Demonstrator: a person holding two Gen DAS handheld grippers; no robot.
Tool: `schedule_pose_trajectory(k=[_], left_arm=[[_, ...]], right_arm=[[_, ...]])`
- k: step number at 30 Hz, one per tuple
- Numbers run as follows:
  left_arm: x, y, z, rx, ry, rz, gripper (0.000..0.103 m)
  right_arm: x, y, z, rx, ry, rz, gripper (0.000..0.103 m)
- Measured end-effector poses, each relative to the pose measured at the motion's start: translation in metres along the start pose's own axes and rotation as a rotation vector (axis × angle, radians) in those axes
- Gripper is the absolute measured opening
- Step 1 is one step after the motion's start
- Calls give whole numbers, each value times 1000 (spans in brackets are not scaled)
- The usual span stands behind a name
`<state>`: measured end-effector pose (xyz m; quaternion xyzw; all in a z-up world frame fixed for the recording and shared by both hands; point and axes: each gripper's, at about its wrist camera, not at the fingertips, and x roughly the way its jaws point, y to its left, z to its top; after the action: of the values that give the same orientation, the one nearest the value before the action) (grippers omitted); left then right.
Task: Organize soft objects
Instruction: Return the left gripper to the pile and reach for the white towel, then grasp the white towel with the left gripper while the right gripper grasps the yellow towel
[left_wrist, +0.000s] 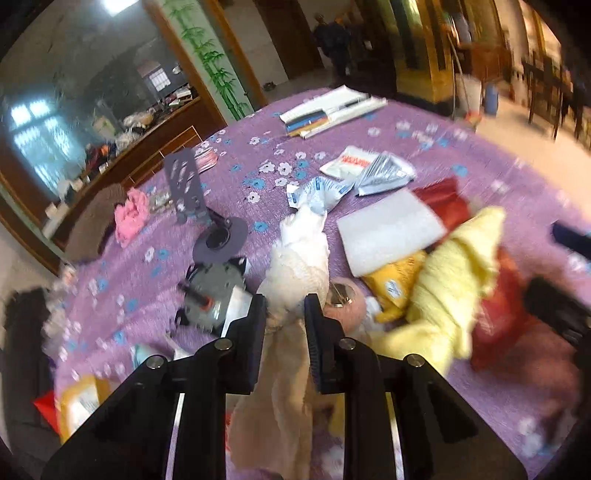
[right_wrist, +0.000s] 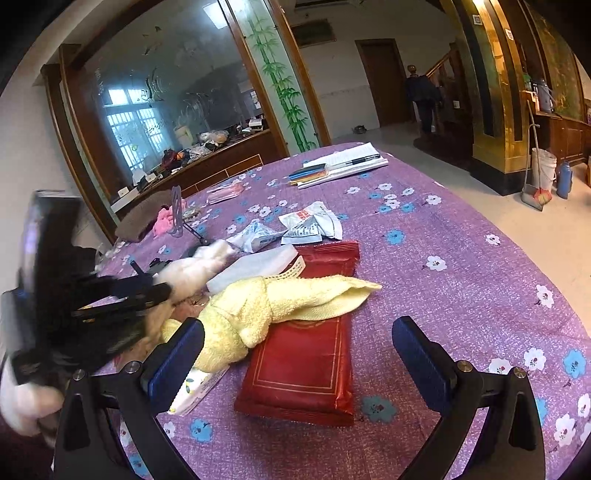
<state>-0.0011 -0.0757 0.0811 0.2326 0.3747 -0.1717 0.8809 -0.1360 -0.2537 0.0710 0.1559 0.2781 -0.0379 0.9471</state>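
Left gripper (left_wrist: 285, 306): clamped on the cream cloth (left_wrist: 299, 269), lifted over the table (left_wrist: 369, 155).
Right gripper (right_wrist: 297, 347): jaws apart, empty.
Yellow towel (right_wrist: 266, 306): across red packet (right_wrist: 306, 373), between those jaws.

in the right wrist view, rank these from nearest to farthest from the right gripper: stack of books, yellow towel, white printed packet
1. yellow towel, beside the right gripper's left finger
2. white printed packet, mid-table
3. stack of books, far table edge
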Motion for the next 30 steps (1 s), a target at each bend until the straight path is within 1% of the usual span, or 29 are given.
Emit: schedule_pose_trajectory(k=[3,4,5,8,10,12,14,17,19,21,22,23,24,26,27,28,29,30], left_arm=[[-35,19,-11,-82,-55,-50,18],[-46,25,-16,-108,-74,-63,12],[-59,33,-22,-138,-94,-78,10],[-90,56,-41,-226,-139,-106,10],[-104,68,-58,-269,-144,-123,10],[-107,75,-75,-307,-133,-113,10],[-102,84,-89,-351,-117,-109,11],[-90,94,-107,-427,-73,-164,12],[-86,97,-117,-468,-59,-203,12],[-85,99,-122,-493,-59,-213,12],[-84,99,-121,-506,-61,-227,18],[-84,99,-120,-517,-64,-245,29],[-84,98,-114,-521,-77,-263,34],[-86,91,-101,-498,-124,-276,56],[-86,90,-95,-483,-140,-271,62],[-84,87,-87,-468,-148,-263,70],[-80,84,-79,-454,-152,-263,72],[-73,80,-69,-437,-146,-279,72]], right_arm=[[1,1,0,-7,8,-5,102],[1,1,0,-10,7,-5,102],[1,1,0,-13,5,-6,102],[1,0,0,-12,9,-6,102],[1,-1,1,-8,13,-9,102],[2,-2,1,-5,18,-11,102],[2,-2,1,-10,16,-13,102],[2,3,2,-39,24,-2,102],[-3,11,5,-58,52,30,102],[-16,24,12,-66,64,123,102],[-20,30,15,-76,72,150,102],[-22,39,19,-90,97,199,102],[-21,45,21,-90,127,249,102],[-15,54,21,-83,192,342,101],[-11,56,19,-79,224,371,95],[-8,55,17,-62,247,390,85],[-7,50,16,-35,256,405,83],[-6,44,17,-9,256,410,82]])
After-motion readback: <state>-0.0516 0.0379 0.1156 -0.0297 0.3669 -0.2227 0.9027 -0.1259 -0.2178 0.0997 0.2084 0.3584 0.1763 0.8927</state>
